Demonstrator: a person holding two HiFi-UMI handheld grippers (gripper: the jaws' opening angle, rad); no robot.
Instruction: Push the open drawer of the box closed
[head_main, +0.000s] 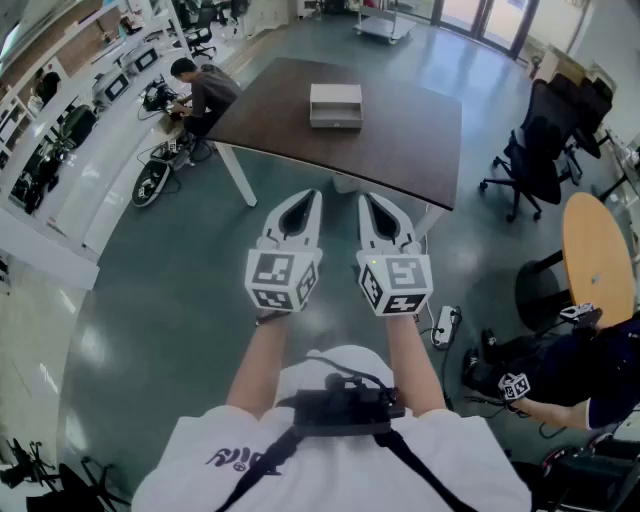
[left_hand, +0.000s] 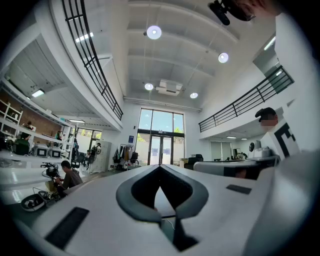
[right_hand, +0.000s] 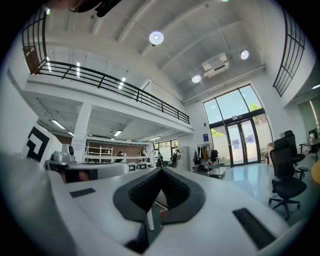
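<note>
Ahead, seen from a head camera looking steeply down, a dark brown table stands on a grey-green floor, and every place here is given from that table. Near the middle of its top, towards its far side, sits the small pale box, alone on the surface. The box is wider than it is deep, with its long axis running side to side and one long face turned towards the table's near edge; it is too small in view to tell how far the drawer stands out. Short of the near edge, out over the floor and well apart from the box, the person holds both tools side by side and level. The left gripper has its jaws together at the tips with nothing between them, and the right gripper is likewise closed and empty; each gripper's own camera shows only the dark pads meeting in a point. Both point towards the table, and the box lies almost straight ahead between their two lines, so neither looks clearly nearer. In my judgement the push has not begun: the person must first step up to the near edge, then press a closed tip against the drawer front, straight across the box's short axis.
</note>
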